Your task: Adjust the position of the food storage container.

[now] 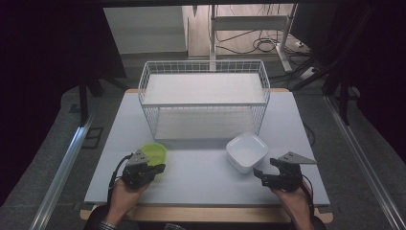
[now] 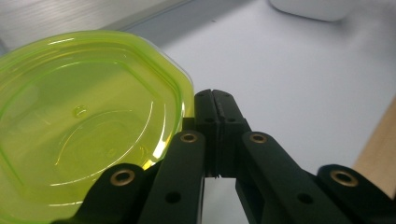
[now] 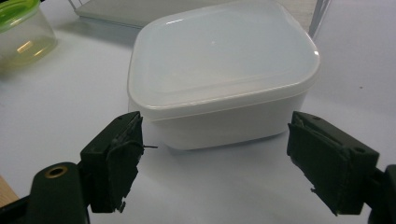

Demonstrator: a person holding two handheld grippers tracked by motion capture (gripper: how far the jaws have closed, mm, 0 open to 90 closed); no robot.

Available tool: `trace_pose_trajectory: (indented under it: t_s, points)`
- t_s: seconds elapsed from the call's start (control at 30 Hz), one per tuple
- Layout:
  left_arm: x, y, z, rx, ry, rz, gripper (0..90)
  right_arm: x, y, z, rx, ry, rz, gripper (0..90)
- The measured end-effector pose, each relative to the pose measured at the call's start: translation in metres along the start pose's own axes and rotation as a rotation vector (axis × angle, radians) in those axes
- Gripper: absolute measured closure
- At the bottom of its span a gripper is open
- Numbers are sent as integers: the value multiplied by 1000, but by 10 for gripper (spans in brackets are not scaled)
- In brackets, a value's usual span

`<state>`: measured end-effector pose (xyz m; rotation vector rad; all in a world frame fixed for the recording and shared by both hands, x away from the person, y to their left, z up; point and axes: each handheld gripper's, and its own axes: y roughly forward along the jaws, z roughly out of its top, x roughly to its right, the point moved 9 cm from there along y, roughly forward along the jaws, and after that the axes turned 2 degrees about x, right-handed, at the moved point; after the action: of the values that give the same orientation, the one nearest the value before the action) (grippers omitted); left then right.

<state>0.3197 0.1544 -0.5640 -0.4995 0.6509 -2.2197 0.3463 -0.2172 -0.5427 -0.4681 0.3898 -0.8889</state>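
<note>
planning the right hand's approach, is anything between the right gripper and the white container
Nothing: in the right gripper view, bare table separates the open right gripper from the white container.

My left gripper [image 1: 152,168] and right gripper [image 1: 262,174] are black, each with a grey three-cornered plate on top. Round brass rings sit in the jaw links. Black cables trail back past my hands.

left tongs [image 1: 154,168]: jaws pressed together, empty | right tongs [image 1: 258,173]: jaws wide apart, empty
</note>
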Motion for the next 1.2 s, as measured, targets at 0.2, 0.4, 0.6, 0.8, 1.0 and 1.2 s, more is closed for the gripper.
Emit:
trace_pose_trajectory:
  t_s: [0.2,0.4,0.6,0.8,1.0,1.2]
  points:
    - [-11,-1,1,19,-32,17,898,-1,0,0,0,-1,1,190]
    - [2,-1,5,41,13,-4,872,-1,-3,2,1,22,10,280]
    - [18,5,5,43,45,-29,791,2,-11,8,12,13,1,513]
    - [26,8,5,55,71,-21,657,18,-14,17,20,-9,-44,775]
    - [29,10,6,73,75,-22,589,40,-5,25,8,-15,-104,888]
    - [31,12,7,73,83,-24,555,56,6,32,-7,-43,-163,888]
